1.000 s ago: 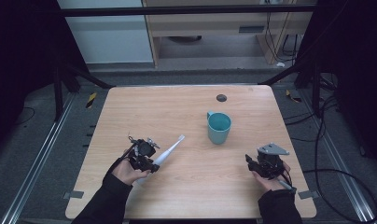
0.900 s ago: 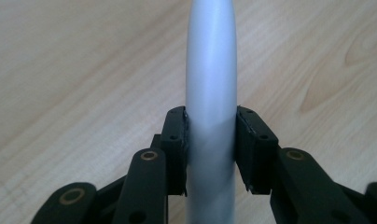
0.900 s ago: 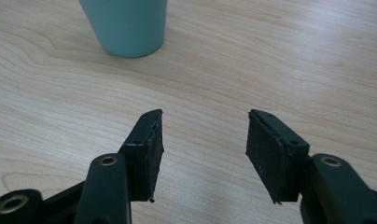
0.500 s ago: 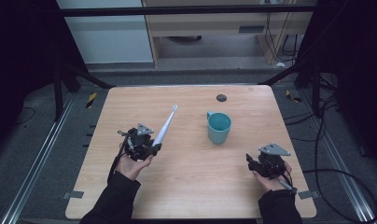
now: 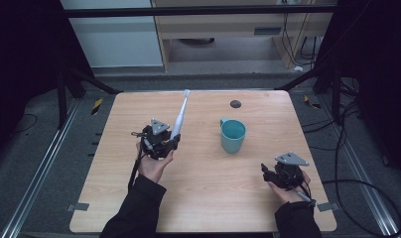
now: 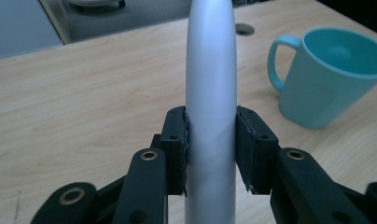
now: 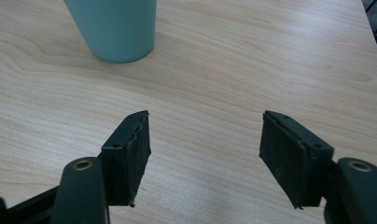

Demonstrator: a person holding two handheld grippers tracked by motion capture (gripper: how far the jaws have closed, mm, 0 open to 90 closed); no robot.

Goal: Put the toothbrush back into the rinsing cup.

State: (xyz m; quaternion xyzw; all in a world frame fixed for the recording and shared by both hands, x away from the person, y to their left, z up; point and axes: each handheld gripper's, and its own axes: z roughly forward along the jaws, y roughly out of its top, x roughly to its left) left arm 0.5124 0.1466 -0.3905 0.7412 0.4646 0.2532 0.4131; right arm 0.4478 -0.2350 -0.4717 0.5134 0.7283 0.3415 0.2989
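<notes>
My left gripper is shut on the thick lower end of a white toothbrush, left of the table's middle. The toothbrush is off the table and slants toward the far edge. In the left gripper view both pads press its smooth white handle. A teal mug stands upright to the right of it, its handle toward the left. My right gripper rests near the front right corner. Its jaws have just been opening and stand wide, with only bare wood between them, and the mug is ahead.
A small dark round hole sits in the light wooden table near its far edge, behind the mug. Cables trail on the floor at the right. A pale cabinet stands beyond the table.
The left gripper has risen and swung the toothbrush from pointing right, low over the table, to pointing toward the far edge. The right gripper has stayed in place.
</notes>
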